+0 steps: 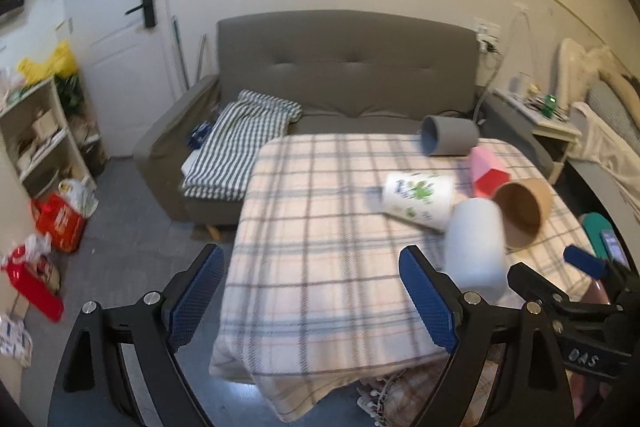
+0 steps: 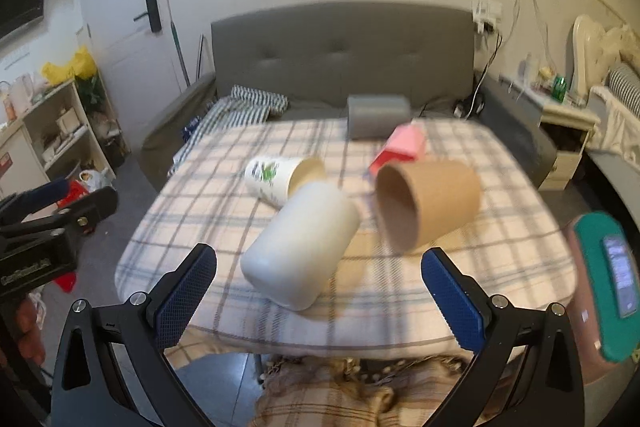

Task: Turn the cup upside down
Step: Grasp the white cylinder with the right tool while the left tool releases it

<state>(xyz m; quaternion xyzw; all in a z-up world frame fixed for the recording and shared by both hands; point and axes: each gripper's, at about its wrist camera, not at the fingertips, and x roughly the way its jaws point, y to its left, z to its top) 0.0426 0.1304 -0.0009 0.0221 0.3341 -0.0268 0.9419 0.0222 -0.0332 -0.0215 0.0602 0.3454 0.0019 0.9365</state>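
Lying on its side near the front of the desk (image 2: 520, 267), the white cup (image 2: 300, 247) is waiting with its closed base pointing toward the near left and its mouth hidden at the far end, touching the printed cup (image 2: 276, 179). The brown cup (image 2: 424, 203) is lying just beside it on the right, mouth toward us, with a pink box (image 2: 400, 147) and a grey cup (image 2: 376, 121) farther back. The trouble is that the cluster is packed tight: a claw coming in wide is likely to be knocking the brown cup or rolling the white one along the soft checked cloth, and a round side is prone to slipping in a pinch. The right claw (image 2: 320, 283) is hovering over the near edge, spread wide, holding nothing and touching nothing, the white cup sitting just ahead between its blue pads. The left claw (image 1: 312, 287) is hanging out to the left, equally wide and empty.
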